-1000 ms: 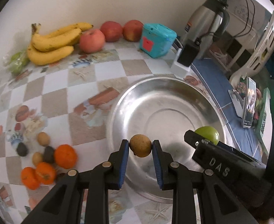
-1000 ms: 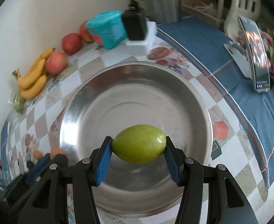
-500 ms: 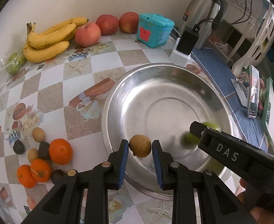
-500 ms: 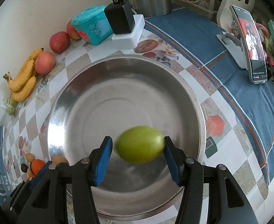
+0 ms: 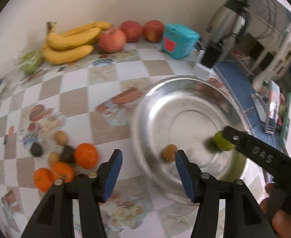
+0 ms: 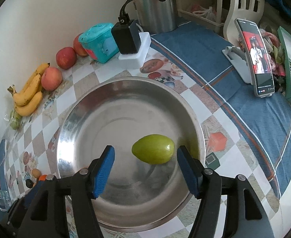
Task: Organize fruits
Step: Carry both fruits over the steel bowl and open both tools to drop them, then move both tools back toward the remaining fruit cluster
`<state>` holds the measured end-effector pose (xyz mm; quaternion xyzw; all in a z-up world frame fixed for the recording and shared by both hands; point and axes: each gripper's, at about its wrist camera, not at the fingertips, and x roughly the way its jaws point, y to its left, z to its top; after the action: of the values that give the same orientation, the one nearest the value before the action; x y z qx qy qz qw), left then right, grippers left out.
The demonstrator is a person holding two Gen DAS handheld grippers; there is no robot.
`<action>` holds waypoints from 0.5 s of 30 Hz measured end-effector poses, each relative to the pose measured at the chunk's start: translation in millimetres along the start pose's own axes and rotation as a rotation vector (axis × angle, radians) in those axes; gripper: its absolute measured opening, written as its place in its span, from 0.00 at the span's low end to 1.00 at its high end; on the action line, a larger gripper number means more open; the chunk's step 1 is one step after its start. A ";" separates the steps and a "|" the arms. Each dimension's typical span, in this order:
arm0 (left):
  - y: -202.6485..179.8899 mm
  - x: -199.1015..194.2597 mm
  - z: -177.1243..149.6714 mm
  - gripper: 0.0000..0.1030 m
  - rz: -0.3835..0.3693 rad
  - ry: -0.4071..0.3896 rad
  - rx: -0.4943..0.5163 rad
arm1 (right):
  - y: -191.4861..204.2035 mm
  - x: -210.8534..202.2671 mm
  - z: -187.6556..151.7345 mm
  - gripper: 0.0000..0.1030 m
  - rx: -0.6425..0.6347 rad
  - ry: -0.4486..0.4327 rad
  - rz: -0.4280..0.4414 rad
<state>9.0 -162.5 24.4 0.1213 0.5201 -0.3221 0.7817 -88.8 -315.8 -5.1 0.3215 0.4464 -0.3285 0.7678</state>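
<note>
Both tools spread wide (empty), green fruit (image 6: 153, 151) and brown fruit (image 5: 169, 152) in bowl (image 6: 82, 107)

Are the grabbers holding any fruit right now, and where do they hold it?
No. Both the left gripper and right gripper are open; the brown fruit and green fruit sit loose in the metal bowl.

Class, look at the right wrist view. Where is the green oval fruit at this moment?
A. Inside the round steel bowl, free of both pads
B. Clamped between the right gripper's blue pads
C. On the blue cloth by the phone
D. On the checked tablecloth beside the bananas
A: the green oval fruit lies in the round steel bowl, with gaps to both pads of the open right gripper.
</note>
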 end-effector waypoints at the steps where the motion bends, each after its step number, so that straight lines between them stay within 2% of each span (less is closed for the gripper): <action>1: 6.0 -1.8 0.3 0.58 0.012 -0.002 -0.018 | -0.3 -0.3 -0.6 0.65 -0.001 0.001 0.000; 7: 49.3 -12.3 -1.8 0.60 0.108 0.000 -0.151 | 6.2 -2.9 -6.0 0.65 -0.041 0.006 0.006; 15: 98.1 -27.6 -12.5 0.61 0.184 0.008 -0.293 | 35.1 -17.6 -20.0 0.65 -0.158 -0.012 0.035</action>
<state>54.7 -70.7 29.4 0.0542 0.5512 -0.1693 0.8152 -77.3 -275.9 9.9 0.2658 0.4607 -0.2809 0.7989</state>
